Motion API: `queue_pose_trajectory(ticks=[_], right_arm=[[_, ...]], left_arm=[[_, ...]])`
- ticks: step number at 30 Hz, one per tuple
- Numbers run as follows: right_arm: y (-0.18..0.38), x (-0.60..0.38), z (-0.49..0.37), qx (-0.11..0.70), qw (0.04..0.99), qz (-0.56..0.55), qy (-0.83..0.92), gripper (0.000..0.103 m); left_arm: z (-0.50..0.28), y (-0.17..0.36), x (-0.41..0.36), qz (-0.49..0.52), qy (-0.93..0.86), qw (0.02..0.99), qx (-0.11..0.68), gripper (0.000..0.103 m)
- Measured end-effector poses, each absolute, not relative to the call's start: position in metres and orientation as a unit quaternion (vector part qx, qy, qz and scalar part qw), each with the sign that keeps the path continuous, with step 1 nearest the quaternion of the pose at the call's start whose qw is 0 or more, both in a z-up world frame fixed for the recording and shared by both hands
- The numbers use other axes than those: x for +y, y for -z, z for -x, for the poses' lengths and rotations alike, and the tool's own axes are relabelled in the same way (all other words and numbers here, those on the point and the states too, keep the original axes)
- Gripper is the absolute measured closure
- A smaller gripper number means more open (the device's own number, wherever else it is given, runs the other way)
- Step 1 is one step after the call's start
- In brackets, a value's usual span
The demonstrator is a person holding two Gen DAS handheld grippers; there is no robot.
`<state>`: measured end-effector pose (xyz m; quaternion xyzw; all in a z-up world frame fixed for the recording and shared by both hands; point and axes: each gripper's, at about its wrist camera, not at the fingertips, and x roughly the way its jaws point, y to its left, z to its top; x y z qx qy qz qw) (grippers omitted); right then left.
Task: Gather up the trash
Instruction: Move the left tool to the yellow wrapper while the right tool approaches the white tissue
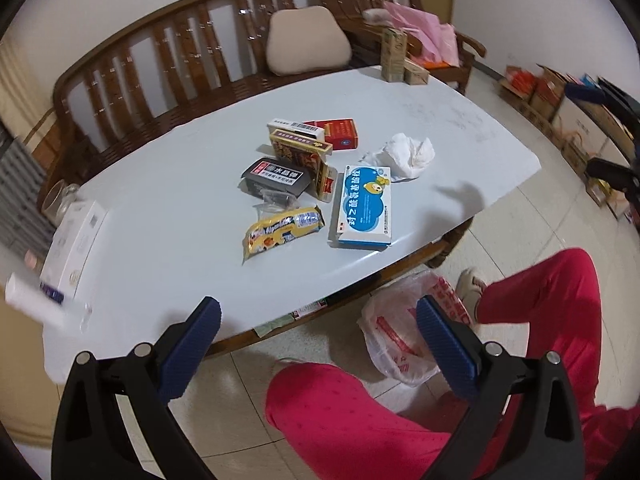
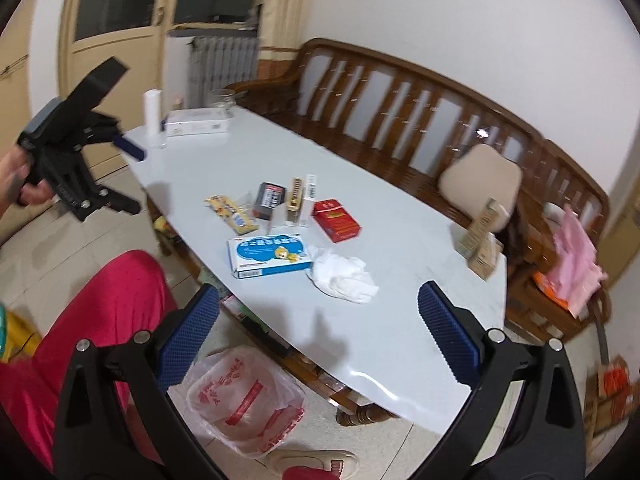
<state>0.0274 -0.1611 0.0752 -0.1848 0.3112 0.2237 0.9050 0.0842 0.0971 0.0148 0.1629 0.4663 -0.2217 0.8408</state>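
Your left gripper [image 1: 318, 344] is spread wide and empty, hovering over the near edge of the pale table [image 1: 160, 208]; your right gripper [image 2: 318, 332] is likewise wide apart with nothing between its blue pads [image 2: 448, 336], above the table's near edge; in the right wrist view your left gripper shows off the table's far-left corner, held in your hand [image 2: 16, 184], fingers apart.

Trash sits in a cluster mid-table; take the blue-and-white medicine box [image 1: 362, 206] as landmark; it lies flat near the table's front edge; crumpled white tissue [image 1: 406, 154] is just beside it, touching or nearly touching one corner; yellow snack wrapper [image 1: 282, 230] lies flat just on its other side; black box [image 1: 276, 178] sits beyond the wrapper with a clear plastic scrap [image 1: 276, 198] against it; gold patterned box [image 1: 304, 156] stands on edge next to the medicine box's far end; white barcode box [image 1: 296, 128] leans behind it; red box [image 1: 338, 132] is farthest back.

Red-printed plastic bag [image 2: 244, 400] stands open on the floor below the table edge nearest the medicine box, between your red-trousered knees [image 1: 340, 408]; wooden bench [image 1: 168, 52] runs behind the table.
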Motion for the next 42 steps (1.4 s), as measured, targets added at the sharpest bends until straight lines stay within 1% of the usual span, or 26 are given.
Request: queue_pose_trajectory(ticks=[2,9,17,24,32,42], right_arm=[[-0.077,-0.162,-0.037,0.321,0.897,0.187,-0.24,0.005],[-0.077,-0.164,-0.078,0.359,0.875,0.181,-0.27,0.005],[-0.054,-0.153,-0.113,0.4,0.844,0.223,-0.279,0.005],[-0.028,-0.145,-0.141,0.431,0.82,0.232,-0.298,0.005],[0.014,-0.137,-0.173,0.476,0.79,0.231,-0.311,0.005],[0.058,-0.139,-0.216,0.524,0.766,0.216,-0.303,0.005]], left_arm=[[-0.091,-0.016,0.097,-0.167,0.233,0.833,0.474,0.008],[-0.112,-0.014,0.084,-0.228,0.262,0.806,0.48,0.008],[-0.135,0.009,0.068,-0.279,0.283,0.775,0.492,0.008],[-0.166,0.033,0.062,-0.283,0.287,0.759,0.512,0.008],[-0.193,0.062,0.061,-0.29,0.3,0.74,0.527,0.008],[-0.231,0.091,0.068,-0.241,0.309,0.728,0.562,0.008]])
